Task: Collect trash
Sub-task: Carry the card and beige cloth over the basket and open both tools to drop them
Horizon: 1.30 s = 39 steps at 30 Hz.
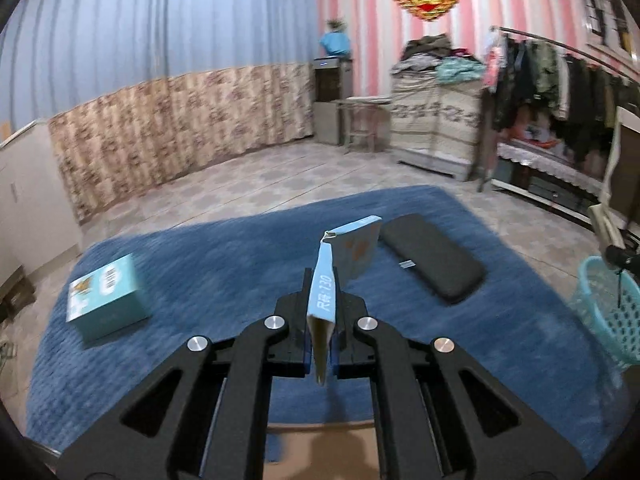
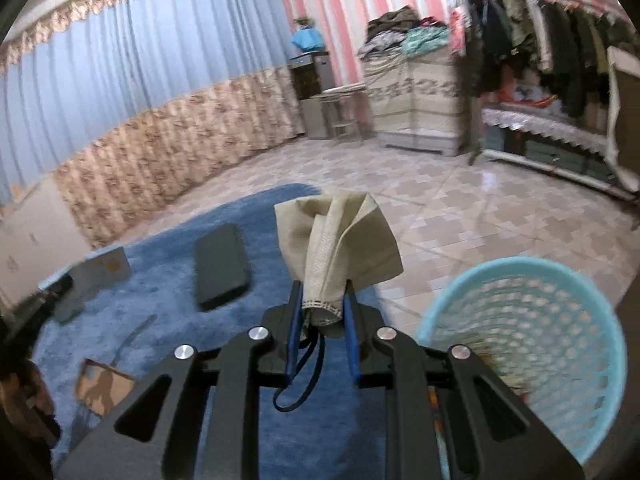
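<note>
Both your hands carry trash toward the bin.
Your left gripper (image 1: pixel 322 304) pinches a flattened light-blue carton (image 1: pixel 344 256); your right gripper (image 2: pixel 322 308) clamps a crumpled beige mask (image 2: pixel 340 236) beside the turquoise mesh basket (image 2: pixel 532 344), ready for dropping.

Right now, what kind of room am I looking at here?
Most likely a lived-in bedroom or family room at home: a clothes rack hung with garments, long blue curtains along one wall, and a blue rug on the tiled floor.

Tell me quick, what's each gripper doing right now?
Left gripper: shut on a flattened light-blue cardboard box.
Right gripper: shut on a crumpled beige fabric bag.
</note>
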Tool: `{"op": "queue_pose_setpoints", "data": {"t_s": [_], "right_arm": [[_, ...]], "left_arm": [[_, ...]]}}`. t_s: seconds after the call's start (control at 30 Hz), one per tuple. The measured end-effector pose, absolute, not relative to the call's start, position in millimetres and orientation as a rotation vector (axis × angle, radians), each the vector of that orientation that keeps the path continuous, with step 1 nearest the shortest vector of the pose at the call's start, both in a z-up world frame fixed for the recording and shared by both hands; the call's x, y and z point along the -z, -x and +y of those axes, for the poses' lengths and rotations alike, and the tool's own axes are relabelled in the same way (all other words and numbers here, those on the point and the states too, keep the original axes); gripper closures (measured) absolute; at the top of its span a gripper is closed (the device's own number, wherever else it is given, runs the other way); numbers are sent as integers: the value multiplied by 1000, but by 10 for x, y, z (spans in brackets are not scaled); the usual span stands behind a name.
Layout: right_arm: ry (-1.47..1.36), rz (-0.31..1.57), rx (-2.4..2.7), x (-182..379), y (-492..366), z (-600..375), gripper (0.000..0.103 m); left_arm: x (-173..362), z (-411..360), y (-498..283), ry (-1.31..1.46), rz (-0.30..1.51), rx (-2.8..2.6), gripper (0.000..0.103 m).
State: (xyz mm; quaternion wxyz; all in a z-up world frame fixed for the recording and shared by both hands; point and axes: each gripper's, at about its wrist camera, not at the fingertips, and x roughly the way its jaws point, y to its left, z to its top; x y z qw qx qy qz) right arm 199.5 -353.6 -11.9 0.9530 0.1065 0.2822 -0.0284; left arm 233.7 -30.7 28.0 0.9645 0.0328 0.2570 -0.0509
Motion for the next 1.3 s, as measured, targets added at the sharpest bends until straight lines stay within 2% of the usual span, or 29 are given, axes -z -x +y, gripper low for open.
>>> {"op": "queue_pose_setpoints", "data": {"t_s": [0.33, 0.7, 1.07, 1.1, 1.13, 1.17, 1.2, 1.3], "right_arm": [[-173, 605, 275, 57, -1746, -4099, 83], [-223, 633, 510, -40, -1287, -4956, 83], [-341, 621, 527, 67, -1105, -5344, 84], [-349, 620, 520, 87, -1105, -5366, 84], [-355, 624, 515, 114, -1108, -5382, 84], [-355, 633, 517, 144, -1120, -5395, 84], [-358, 636, 517, 160, -1128, -5406, 84], [-361, 636, 515, 179, -1139, -5417, 83]], "left_arm": [[-357, -1682, -2324, -78, 508, 362, 99], [-194, -3086, -2152, -137, 564, 628, 98], [-16, -3928, -1976, -315, 595, 771, 96], [-31, -3945, -1965, -323, 579, 776, 90], [-55, -3953, -1959, -329, 561, 772, 70], [-78, -3921, -1954, -330, 547, 763, 56], [-103, -3905, -1937, -325, 522, 749, 37], [-172, -3828, -1925, -315, 481, 725, 30]]}}
